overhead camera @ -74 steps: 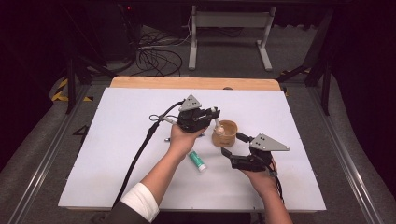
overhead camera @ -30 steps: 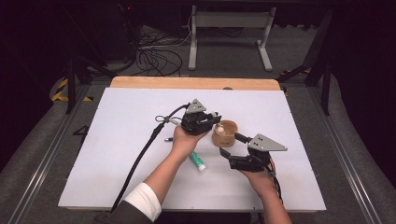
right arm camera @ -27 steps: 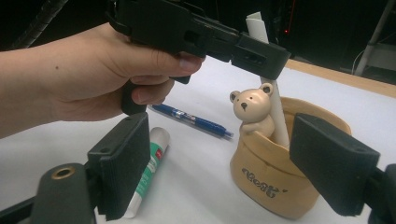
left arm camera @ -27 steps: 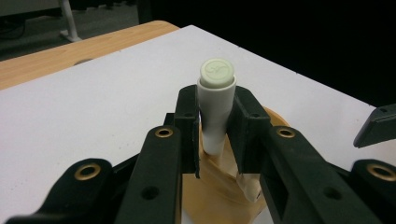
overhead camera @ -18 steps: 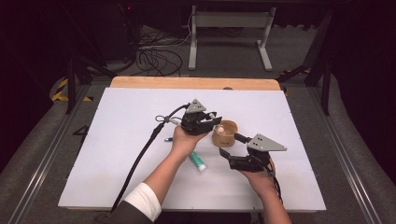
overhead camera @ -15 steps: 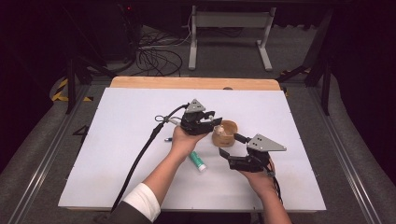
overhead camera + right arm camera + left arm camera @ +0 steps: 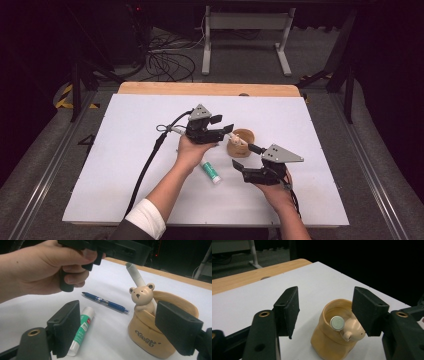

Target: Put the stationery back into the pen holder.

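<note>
White counter (image 7: 125,165) carries a bear-trimmed holder (image 7: 241,143) at centre, a white marker (image 7: 136,273) leaning inside. Left tool (image 7: 222,129), jaws just opening and empty, should lift straight clear; right tool (image 7: 244,161) waits wide, empty. Right gripper view adds a blue pen (image 7: 105,302) and glue stick (image 7: 82,330).

Light falls evenly from above on the white counter (image 7: 125,165), which reads bright with no glare; the floor and background behind it sink into near black; shadows under the hands are soft and faint; the high view is slightly grainy; in both gripper views the near black fingers (image 7: 287,310) look soft, and the far edges blur.
</note>
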The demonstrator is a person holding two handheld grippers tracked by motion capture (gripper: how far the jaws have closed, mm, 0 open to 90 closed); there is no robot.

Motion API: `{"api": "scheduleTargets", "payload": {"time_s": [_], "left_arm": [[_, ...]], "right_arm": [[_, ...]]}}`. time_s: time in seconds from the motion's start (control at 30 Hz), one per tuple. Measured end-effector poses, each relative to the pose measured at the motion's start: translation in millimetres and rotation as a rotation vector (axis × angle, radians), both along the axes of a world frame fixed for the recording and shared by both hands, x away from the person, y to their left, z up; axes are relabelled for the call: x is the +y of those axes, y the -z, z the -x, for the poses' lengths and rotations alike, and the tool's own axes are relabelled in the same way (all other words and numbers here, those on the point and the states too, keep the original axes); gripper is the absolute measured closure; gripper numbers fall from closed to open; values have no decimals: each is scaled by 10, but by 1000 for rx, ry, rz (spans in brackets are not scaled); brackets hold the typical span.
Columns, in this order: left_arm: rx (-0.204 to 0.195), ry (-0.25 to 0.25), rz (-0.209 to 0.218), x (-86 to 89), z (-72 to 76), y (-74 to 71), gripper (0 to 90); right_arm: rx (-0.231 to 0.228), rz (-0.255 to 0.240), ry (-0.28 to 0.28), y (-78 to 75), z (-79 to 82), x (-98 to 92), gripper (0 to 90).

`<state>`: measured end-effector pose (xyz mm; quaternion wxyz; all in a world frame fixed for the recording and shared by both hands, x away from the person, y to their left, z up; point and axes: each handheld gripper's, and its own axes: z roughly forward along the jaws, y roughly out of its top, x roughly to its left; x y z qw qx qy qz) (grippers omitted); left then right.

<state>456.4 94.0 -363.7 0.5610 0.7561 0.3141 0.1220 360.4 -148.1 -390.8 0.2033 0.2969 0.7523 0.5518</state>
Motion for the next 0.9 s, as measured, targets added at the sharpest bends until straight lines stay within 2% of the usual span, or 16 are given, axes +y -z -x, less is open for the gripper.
{"api": "scheduleTargets", "payload": {"time_s": [0.3, 0.53, 0.67, 0.8, 0.9], "left_arm": [[-38, 11, 22, 71, 100, -94, 317], [-72, 8, -9, 169, 195, -120, 278], [-95, 1, -43, 239, 242, -123, 264], [-83, 2, -31, 305, 296, -109, 248], [-86, -1, -44, 351, 327, -107, 239]], "right_arm": [[2, 2, -5, 9, 2, 25, 215], [6, 10, -4, 15, 8, 50, 215], [15, 23, 1, 19, 10, 78, 221], [35, 41, 11, 32, 11, 109, 225], [34, 42, 9, 36, 16, 129, 229]]}}
